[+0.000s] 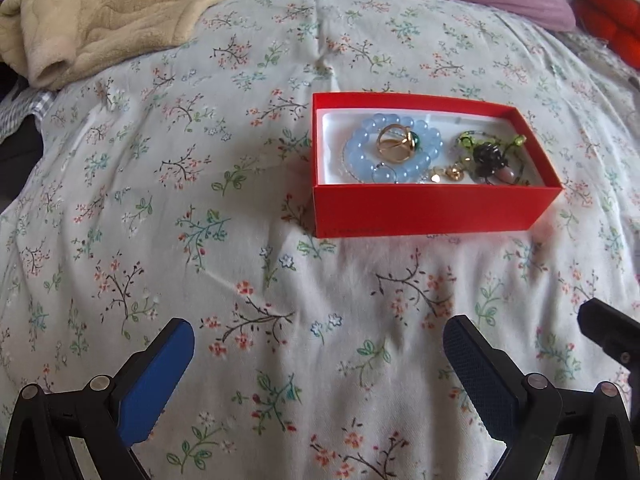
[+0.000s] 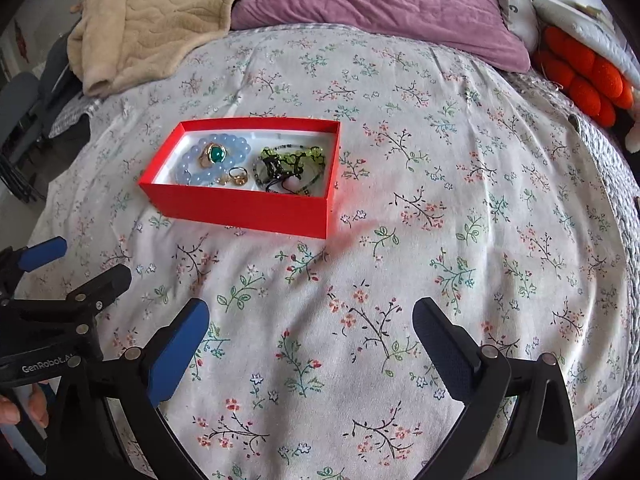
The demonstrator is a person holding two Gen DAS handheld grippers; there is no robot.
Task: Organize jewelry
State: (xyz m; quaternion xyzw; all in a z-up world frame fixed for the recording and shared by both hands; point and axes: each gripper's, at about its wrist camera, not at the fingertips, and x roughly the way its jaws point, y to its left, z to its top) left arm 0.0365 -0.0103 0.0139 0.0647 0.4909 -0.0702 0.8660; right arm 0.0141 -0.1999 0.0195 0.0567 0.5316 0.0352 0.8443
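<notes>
A red box (image 1: 432, 210) with a white lining sits on the floral bedspread; it also shows in the right wrist view (image 2: 240, 208). Inside lie a pale blue bead bracelet (image 1: 360, 148) (image 2: 192, 172), a gold ring with a green stone (image 1: 394, 142) (image 2: 214, 154), a small gold piece (image 1: 454, 174) (image 2: 238, 176) and a green and black beaded piece (image 1: 486, 152) (image 2: 286, 164). My left gripper (image 1: 318, 344) is open and empty, well short of the box. My right gripper (image 2: 310, 328) is open and empty, near and to the right of the box.
A beige quilted garment (image 2: 160, 16) lies at the back left. A purple pillow (image 2: 380, 4) lies at the back. Orange round things (image 2: 580, 76) sit at the far right edge. The left gripper's body (image 2: 60, 308) shows at the right view's lower left.
</notes>
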